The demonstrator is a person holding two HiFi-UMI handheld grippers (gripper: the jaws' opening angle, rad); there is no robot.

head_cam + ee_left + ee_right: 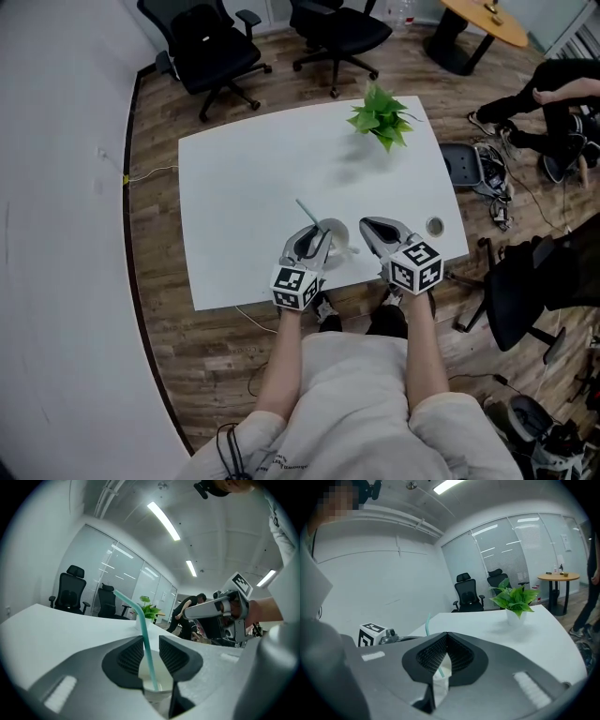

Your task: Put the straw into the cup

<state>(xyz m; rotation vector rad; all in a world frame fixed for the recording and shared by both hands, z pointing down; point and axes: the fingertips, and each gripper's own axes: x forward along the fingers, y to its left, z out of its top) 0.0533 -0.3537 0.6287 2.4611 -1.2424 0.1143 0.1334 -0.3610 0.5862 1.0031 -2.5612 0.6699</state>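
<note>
As we look down from the head view, the cup sits on the desk by its near edge, right of the middle, and the straw is in it, slanting up toward the far left corner. Left gripper and right gripper crowd it from either side. A plant stands at the far right corner (and a small round thing lies by the right edge).

Over to the left gripper view: jaws apart, the straw running up through the gap, the cup below and between them. Nothing looks clamped here.

Now the right gripper view: jaws drawn in, tips meeting, and the cup's white wall is pinched between them (a sliver of straw shows in that gap too). The straw's bent top pokes up past the jaws toward the far edge.
</note>
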